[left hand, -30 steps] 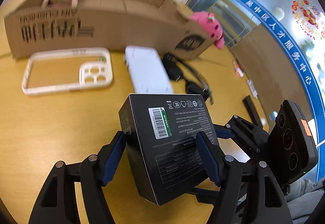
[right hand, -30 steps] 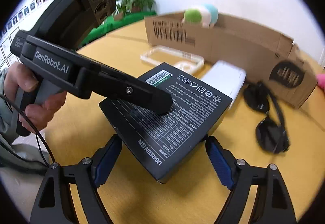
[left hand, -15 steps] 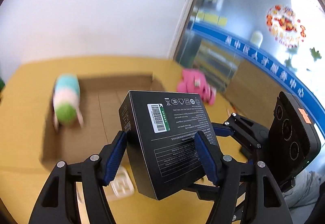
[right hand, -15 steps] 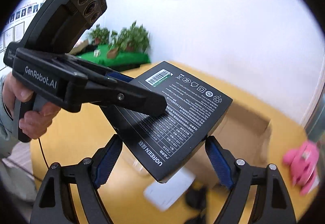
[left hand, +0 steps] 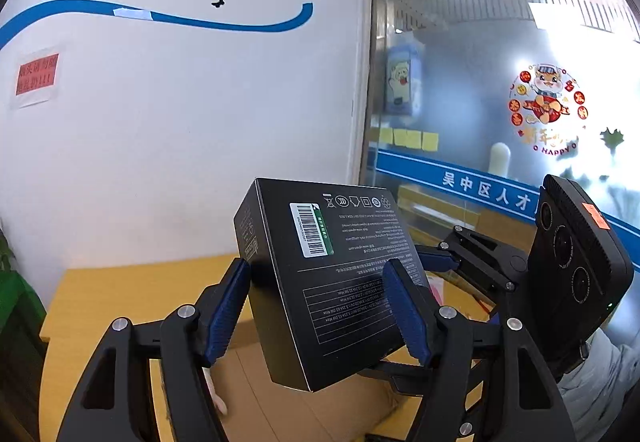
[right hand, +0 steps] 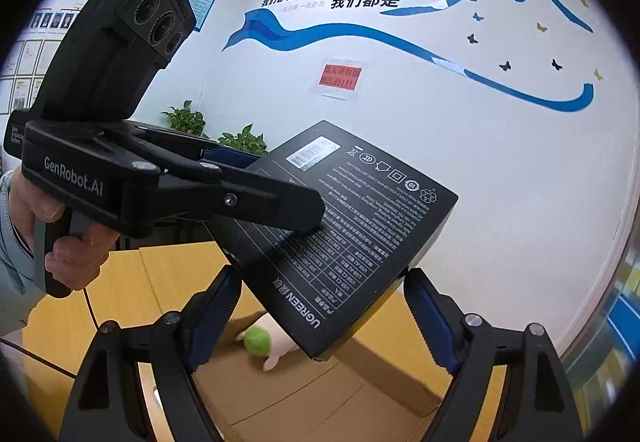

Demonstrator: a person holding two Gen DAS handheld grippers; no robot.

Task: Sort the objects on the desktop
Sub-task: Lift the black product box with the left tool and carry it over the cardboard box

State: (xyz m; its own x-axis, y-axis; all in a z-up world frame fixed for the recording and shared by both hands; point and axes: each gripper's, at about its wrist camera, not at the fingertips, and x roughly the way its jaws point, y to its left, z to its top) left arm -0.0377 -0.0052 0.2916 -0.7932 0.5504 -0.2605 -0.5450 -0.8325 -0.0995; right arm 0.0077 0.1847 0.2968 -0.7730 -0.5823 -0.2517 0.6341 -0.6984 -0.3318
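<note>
Both grippers' fingers [left hand: 228, 316] clamp the black box [left hand: 336, 282] above the cardboard carton [right hand: 320, 398] holding a plush toy [right hand: 258, 340].

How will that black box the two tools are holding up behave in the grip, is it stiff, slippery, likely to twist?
The black box probably stays stiff: its edges look straight and undented between the left tool pads. Its smooth, slightly shiny printed faces may be slippery, though the ribbed blue pads should help. The right tool seems to catch it near a corner, so it might pivot if one grip loosened.
</note>
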